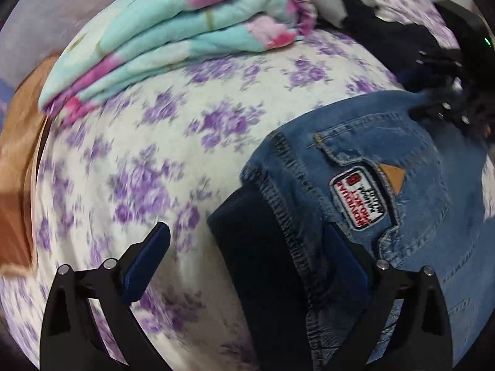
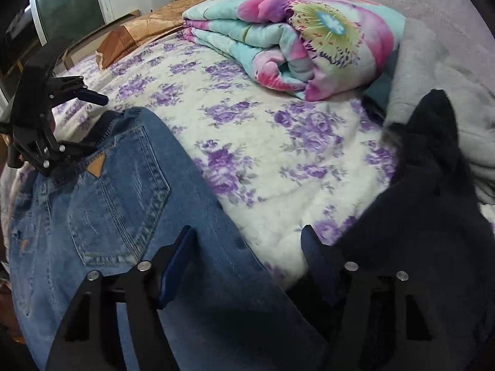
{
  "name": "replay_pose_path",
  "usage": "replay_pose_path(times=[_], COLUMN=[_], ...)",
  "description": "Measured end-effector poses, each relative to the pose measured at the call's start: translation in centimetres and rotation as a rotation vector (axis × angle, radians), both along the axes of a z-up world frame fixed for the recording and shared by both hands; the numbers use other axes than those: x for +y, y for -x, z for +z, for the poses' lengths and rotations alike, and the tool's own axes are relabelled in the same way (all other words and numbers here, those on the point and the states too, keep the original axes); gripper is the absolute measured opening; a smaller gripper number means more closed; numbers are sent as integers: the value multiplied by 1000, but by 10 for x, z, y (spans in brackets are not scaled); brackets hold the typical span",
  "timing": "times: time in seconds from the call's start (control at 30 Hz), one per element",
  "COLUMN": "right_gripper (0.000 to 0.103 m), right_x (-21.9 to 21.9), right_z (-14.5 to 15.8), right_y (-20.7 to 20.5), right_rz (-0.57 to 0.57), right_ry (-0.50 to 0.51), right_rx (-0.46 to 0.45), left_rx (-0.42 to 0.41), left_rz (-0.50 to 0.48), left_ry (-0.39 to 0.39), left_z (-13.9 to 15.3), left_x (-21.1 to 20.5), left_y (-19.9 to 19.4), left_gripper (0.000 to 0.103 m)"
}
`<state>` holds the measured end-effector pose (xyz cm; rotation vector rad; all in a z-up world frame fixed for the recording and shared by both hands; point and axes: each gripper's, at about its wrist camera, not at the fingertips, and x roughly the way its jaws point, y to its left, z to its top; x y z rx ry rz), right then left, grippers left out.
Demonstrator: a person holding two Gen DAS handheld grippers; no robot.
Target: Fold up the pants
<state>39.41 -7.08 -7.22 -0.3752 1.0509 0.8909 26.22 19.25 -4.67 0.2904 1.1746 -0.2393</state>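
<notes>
Jeans: blue pair (image 2: 123,204) lies flat on your floral bedsheet (image 2: 247,142)
Left gripper (image 1: 244,262): wide open, apparently holding nothing
Right gripper (image 2: 247,262): jaws apart over jeans' edge, empty

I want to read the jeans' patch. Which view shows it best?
Left wrist: the white patch on the jeans shows close, though its red and black lettering appears upside down. The right wrist view shows only the tan triangle, not the patch.
</notes>
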Motion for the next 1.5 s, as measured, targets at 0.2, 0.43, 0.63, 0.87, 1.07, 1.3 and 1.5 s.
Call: replay_pose_path(times=[0.2,0.43,0.63,0.87,1.07,1.3,1.5], right_gripper=[35,9,9,9,9,12,12], right_x=[13,-2,-36,-44,-34,-36,-36], right_z=[-6,25,91,88,42,31,30], right_y=[-1,21,95,205,234,236,236], right_rz=[26,15,109,177,158,120,131], right_ry=[-48,-148,-282,-228,-141,-152,-161], right_rx=[101,130,88,67,92,100,78], left_rx=[63,-16,-183,-290,-279,-118,80], left_rz=[-108,-78,-147,-188,-52,195,493], left_ry=[37,46,82,85,150,287,462], left_z=[-4,27,94,121,108,88,77], left_x=[-8,8,2,-15,-18,-16,4], left_y=[-14,7,82,178,203,177,169], left_gripper=[64,18,17,16,75,91,91])
